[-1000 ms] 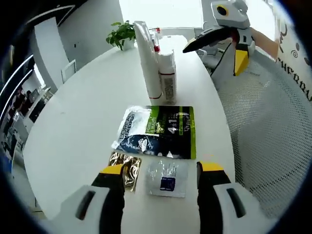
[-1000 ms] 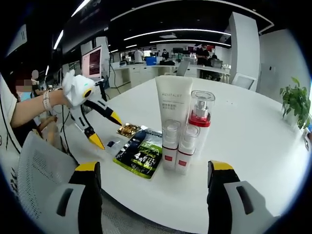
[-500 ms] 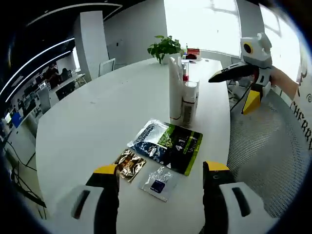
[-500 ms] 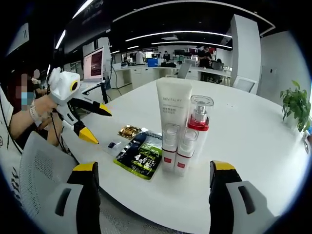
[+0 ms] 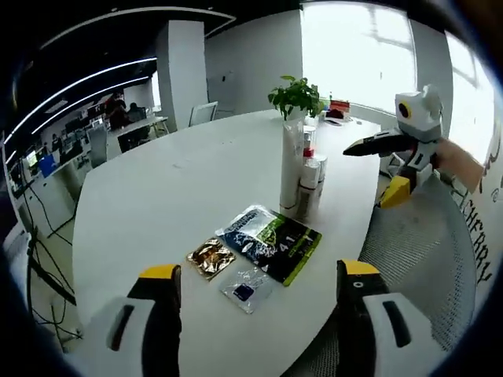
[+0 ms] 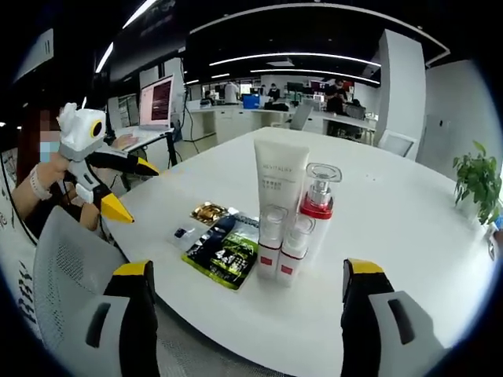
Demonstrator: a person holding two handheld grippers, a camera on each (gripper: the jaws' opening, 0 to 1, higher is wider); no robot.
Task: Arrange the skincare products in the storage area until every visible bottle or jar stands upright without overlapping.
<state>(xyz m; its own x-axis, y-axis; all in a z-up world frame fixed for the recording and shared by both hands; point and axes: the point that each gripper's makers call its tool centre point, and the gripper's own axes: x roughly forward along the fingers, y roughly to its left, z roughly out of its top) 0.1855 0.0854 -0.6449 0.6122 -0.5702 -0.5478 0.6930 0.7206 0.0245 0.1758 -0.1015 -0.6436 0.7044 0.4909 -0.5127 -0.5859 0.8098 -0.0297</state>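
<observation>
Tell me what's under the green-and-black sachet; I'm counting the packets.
A white-and-blue packet pokes out beneath the green-and-black sachet's far edge. How far it extends underneath is covered; anything else hidden there can't be seen.

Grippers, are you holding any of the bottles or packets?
No, nothing is held. The left gripper and the right gripper are both open, with the bottles and packets sitting untouched on the table.
</observation>
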